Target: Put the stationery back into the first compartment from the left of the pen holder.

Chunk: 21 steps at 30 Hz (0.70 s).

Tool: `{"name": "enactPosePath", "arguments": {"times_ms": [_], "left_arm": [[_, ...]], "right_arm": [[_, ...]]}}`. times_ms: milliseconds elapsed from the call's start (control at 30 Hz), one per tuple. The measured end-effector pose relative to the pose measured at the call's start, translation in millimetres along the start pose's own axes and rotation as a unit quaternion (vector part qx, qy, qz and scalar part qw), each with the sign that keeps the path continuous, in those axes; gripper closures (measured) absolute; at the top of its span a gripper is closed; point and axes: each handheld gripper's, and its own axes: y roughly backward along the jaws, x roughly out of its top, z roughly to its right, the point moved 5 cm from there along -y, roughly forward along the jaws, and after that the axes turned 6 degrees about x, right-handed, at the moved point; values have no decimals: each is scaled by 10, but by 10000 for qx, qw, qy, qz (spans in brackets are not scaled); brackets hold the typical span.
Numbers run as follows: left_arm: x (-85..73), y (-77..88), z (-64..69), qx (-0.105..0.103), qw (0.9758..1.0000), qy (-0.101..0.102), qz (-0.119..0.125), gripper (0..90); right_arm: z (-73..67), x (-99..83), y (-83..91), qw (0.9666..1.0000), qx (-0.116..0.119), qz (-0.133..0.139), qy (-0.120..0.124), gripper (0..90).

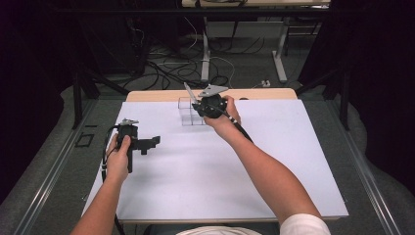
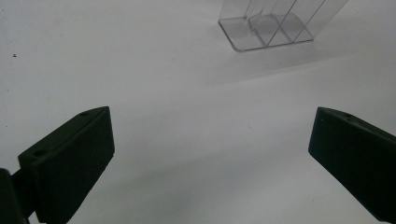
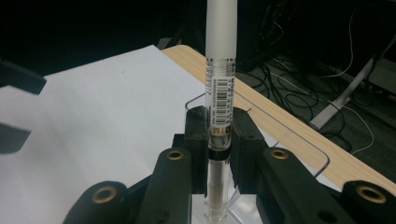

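Note:
My right gripper (image 1: 201, 106) hovers at the far middle of the table, shut on a pen (image 1: 189, 93) that sticks up and to the left out of its jaws. In the right gripper view the pen (image 3: 220, 88) has a frosted white cap and a barcode label, and the black jaws (image 3: 218, 135) clamp its clear barrel. Just below it stands a clear plastic holder (image 1: 187, 116) with compartments (image 3: 303, 149). My left gripper (image 1: 150, 145) rests at the left of the table, open and holding nothing. The left gripper view looks between its wide jaws (image 2: 210, 154) at the holder (image 2: 275, 28) farther off.
A white sheet (image 1: 274, 161) covers the table, with a strip of wooden edge (image 1: 264, 93) at the far side. Beyond it lie cables and table legs (image 1: 205, 58) on the floor. The left gripper's jaws (image 3: 16, 79) appear at the left edge of the right gripper view.

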Motion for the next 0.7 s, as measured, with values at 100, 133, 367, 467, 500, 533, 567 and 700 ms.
{"name": "enactPosePath", "arguments": {"times_ms": [100,133,367,467,500,533,567,700], "left_arm": [[-1,3,3,-39,10000,-1,-12,1],[-2,0,2,-32,10000,-4,-7,1],[-1,7,-2,-49,10000,-4,-11,2],[-1,8,-8,-61,10000,3,11,2],[-1,9,-11,-65,10000,4,8,2],[-3,18,-15,-80,10000,11,-34,2],[-2,13,-17,-73,10000,26,23,2],[-3,23,-31,-72,10000,46,31,2]], "right_arm": [[42,52,-64,9998,-7,98,-163,795],[49,68,-87,9997,13,124,-218,795],[100,155,-266,9986,-3,317,-424,795],[131,195,-368,9976,-41,455,-516,795],[131,195,-368,9976,-41,455,-516,795],[137,202,-389,9975,-41,480,-516,795],[145,210,-408,9974,-83,493,-527,794],[182,239,-469,9965,-190,585,-565,794]]}}
